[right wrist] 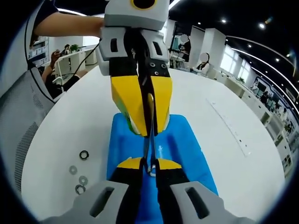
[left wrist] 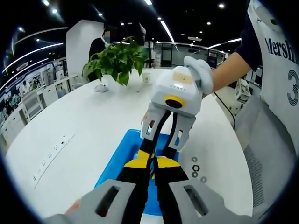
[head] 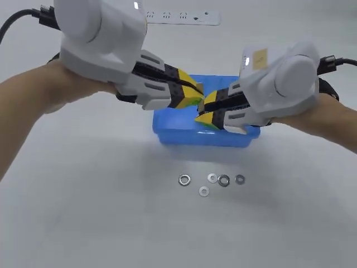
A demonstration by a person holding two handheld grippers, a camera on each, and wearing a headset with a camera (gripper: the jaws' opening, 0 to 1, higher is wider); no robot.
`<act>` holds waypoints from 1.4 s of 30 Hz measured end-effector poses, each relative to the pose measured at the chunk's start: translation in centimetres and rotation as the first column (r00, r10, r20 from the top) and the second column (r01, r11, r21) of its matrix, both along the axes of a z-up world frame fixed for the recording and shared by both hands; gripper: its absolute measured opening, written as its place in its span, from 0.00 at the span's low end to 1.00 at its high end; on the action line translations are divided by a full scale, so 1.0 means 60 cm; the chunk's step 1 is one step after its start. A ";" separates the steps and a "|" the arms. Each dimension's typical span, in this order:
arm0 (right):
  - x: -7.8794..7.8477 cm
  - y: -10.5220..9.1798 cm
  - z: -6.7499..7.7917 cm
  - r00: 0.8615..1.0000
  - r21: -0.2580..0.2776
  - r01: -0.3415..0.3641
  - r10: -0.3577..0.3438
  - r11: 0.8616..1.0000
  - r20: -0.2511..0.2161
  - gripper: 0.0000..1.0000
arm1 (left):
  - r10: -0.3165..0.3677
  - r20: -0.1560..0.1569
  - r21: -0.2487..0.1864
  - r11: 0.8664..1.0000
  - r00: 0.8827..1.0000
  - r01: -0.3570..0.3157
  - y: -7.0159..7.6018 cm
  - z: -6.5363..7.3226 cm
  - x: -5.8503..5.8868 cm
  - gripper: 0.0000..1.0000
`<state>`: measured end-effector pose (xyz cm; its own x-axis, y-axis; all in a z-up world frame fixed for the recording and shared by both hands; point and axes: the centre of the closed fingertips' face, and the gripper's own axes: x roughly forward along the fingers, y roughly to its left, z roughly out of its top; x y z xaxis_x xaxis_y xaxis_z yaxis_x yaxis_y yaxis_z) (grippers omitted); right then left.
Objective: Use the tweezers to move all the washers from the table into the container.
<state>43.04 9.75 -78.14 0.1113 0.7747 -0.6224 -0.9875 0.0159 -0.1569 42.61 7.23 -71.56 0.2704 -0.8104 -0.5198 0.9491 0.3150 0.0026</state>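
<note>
Blue container (head: 184, 134), contents unclear | tweezers (right wrist: 148, 149) nearly closed, load unclear | left gripper (head: 196, 96) clamps them

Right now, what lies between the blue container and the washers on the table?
Nothing. In the head view a bare strip of white table separates the blue container from the five washers.

Left gripper (head: 194, 96) and right gripper (head: 202, 114) point inward, tips nearly touching, jaws of each pressed together.
</note>
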 end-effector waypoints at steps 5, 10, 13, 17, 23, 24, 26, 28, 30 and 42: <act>-0.005 0.001 0.014 1.000 0.008 -0.007 0.007 1.000 0.010 0.12 | -0.013 0.022 -0.002 1.000 1.000 0.013 0.001 0.014 -0.007 0.07; -0.010 0.003 0.029 1.000 0.016 -0.015 0.015 1.000 0.028 0.12 | -0.029 0.047 0.010 1.000 0.998 0.029 0.003 0.029 -0.015 0.07; -0.015 0.004 0.041 0.999 0.024 -0.024 0.023 0.999 0.035 0.11 | -0.040 0.062 0.012 0.999 0.997 0.039 0.003 0.044 -0.024 0.07; -0.031 0.005 0.063 0.999 0.043 -0.041 0.039 0.998 0.035 0.11 | -0.051 0.067 0.006 0.999 0.996 0.051 0.006 0.064 -0.041 0.07; -0.065 0.007 0.094 0.997 0.062 -0.072 0.069 0.996 0.043 0.10 | -0.067 0.099 0.004 0.998 0.993 0.067 0.006 0.095 -0.079 0.06; -0.070 0.008 0.098 0.996 0.064 -0.075 0.072 0.995 0.044 0.10 | -0.069 0.105 0.006 0.998 0.992 0.068 0.007 0.100 -0.087 0.06; -0.087 0.011 0.103 0.993 0.061 -0.105 0.102 0.993 0.054 0.10 | -0.073 0.108 0.009 0.997 0.991 0.072 0.009 0.105 -0.099 0.06; -0.101 0.014 0.107 0.991 0.053 -0.123 0.119 0.991 0.069 0.10 | -0.074 0.114 0.015 0.997 0.991 0.073 0.011 0.108 -0.110 0.06; -0.114 0.016 0.109 0.988 0.054 -0.139 0.134 0.989 0.082 0.10 | -0.075 0.118 0.021 0.997 0.990 0.073 0.013 0.111 -0.125 0.06; -0.183 0.018 0.079 0.986 0.034 -0.162 0.161 0.986 0.047 0.10 | -0.034 0.068 0.001 0.999 0.997 0.034 0.017 0.083 -0.191 0.07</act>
